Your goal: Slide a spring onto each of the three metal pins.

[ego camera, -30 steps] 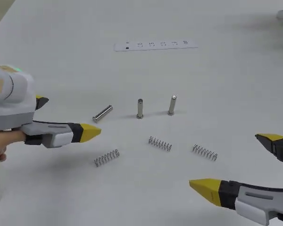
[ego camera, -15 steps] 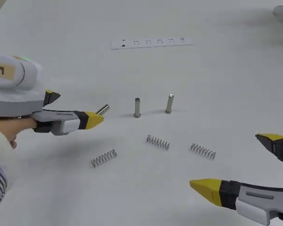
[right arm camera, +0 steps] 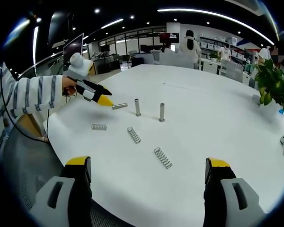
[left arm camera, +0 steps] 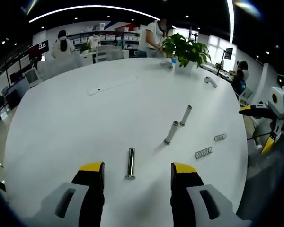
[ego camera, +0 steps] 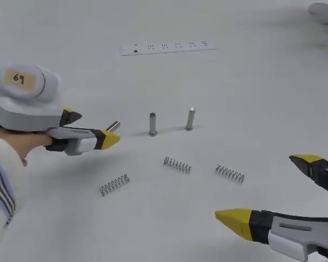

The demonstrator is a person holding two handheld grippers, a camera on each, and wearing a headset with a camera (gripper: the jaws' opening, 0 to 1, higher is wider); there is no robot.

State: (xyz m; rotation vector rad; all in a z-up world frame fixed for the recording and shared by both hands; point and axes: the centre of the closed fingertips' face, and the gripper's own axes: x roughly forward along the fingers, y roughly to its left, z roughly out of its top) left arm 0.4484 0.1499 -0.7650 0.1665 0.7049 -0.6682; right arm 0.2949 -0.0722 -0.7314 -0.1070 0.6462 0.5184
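Here, a smooth cylindrical metal pin (left arm camera: 130, 163) is framed by the open left claw (left arm camera: 137, 168); coiled wire springs (right arm camera: 163, 157) are faced by the open right claw (right arm camera: 149, 165).

Hand-held grippers (left arm camera: 137, 167) (right arm camera: 147, 161), jaws seemingly apart

An open-plan office: a dark flat computer monitor (right arm camera: 75, 46) at eleven o'clock, small round ceiling spotlights (right arm camera: 98, 10) at twelve, a leafy green potted plant (right arm camera: 274, 87) at three.

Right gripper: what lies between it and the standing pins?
Two springs, one near, one farther, lie flat between the right gripper and the standing pins; the right gripper view shows it.
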